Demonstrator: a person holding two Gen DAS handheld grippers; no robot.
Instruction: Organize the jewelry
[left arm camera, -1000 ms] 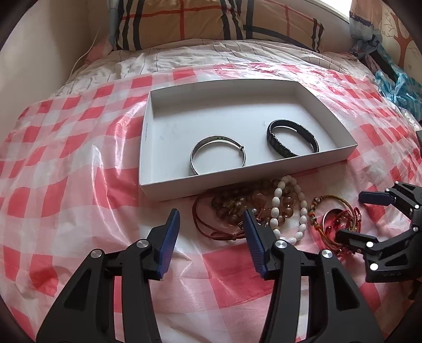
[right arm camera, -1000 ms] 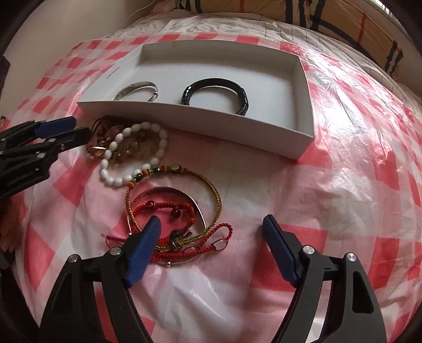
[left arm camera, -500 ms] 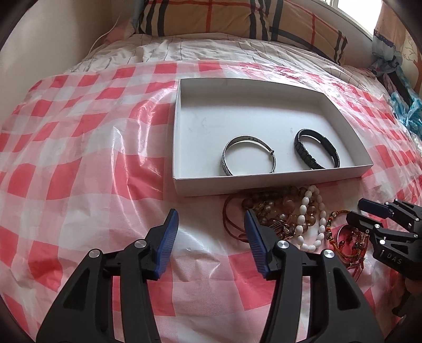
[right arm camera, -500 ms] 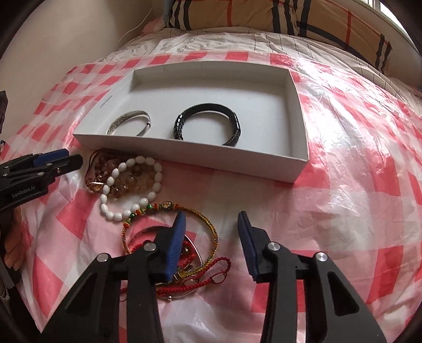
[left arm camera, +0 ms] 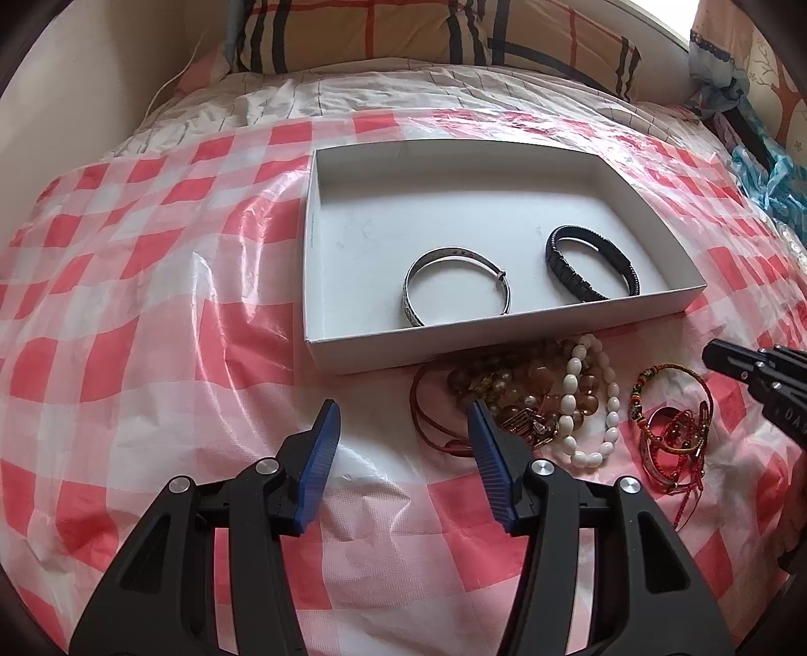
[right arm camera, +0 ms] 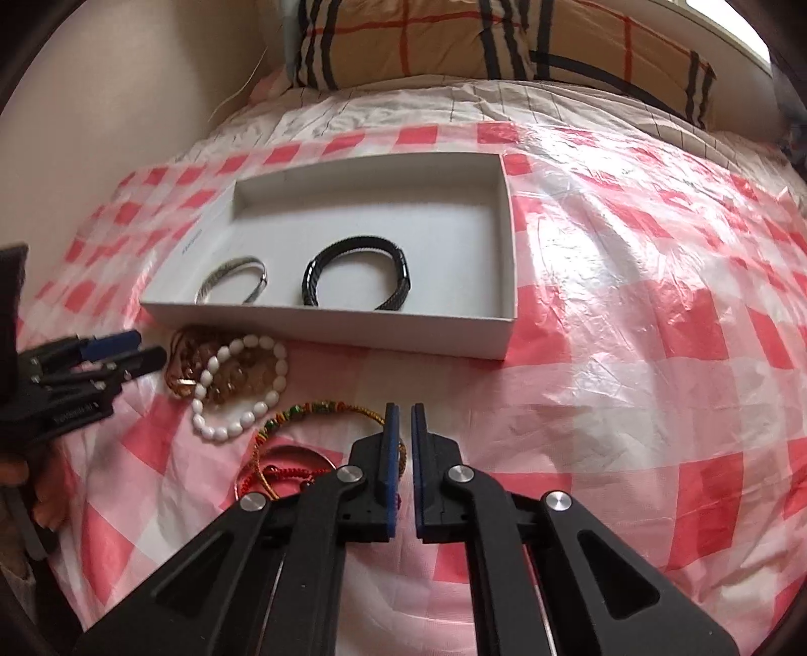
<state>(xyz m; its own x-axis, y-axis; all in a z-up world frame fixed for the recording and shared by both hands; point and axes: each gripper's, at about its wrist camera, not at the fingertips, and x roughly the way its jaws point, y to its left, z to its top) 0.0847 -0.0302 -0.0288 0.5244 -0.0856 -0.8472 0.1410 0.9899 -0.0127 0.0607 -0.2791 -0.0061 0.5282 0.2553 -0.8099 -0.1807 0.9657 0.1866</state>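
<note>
A white box (left arm camera: 323,242) (right arm camera: 507,282) lies on the bed with a silver bangle (left arm camera: 456,286) (right arm camera: 232,280) and a black bracelet (left arm camera: 590,270) (right arm camera: 355,272) in it. In front of it lie a white bead bracelet (left arm camera: 590,403) (right arm camera: 237,388), brown beads (left arm camera: 509,388), a colourful woven bracelet (right arm camera: 312,411) and red cord bracelets (left arm camera: 676,444). My left gripper (left arm camera: 403,429) (right arm camera: 136,350) is open just left of the beads. My right gripper (right arm camera: 402,411) is shut and empty, above the woven bracelet's right side; in the left wrist view it shows at the right edge (left arm camera: 726,356).
A red and white checked plastic sheet (left arm camera: 151,303) (right arm camera: 655,353) covers the bed. A plaid pillow (left arm camera: 428,30) (right arm camera: 479,40) lies at the back, a wall (left arm camera: 75,75) at left, blue cloth (left arm camera: 771,176) at far right.
My right gripper has closed from wide open to shut and pulled back from the red cord bracelets, empty. My left gripper has drifted left and back, staying open.
</note>
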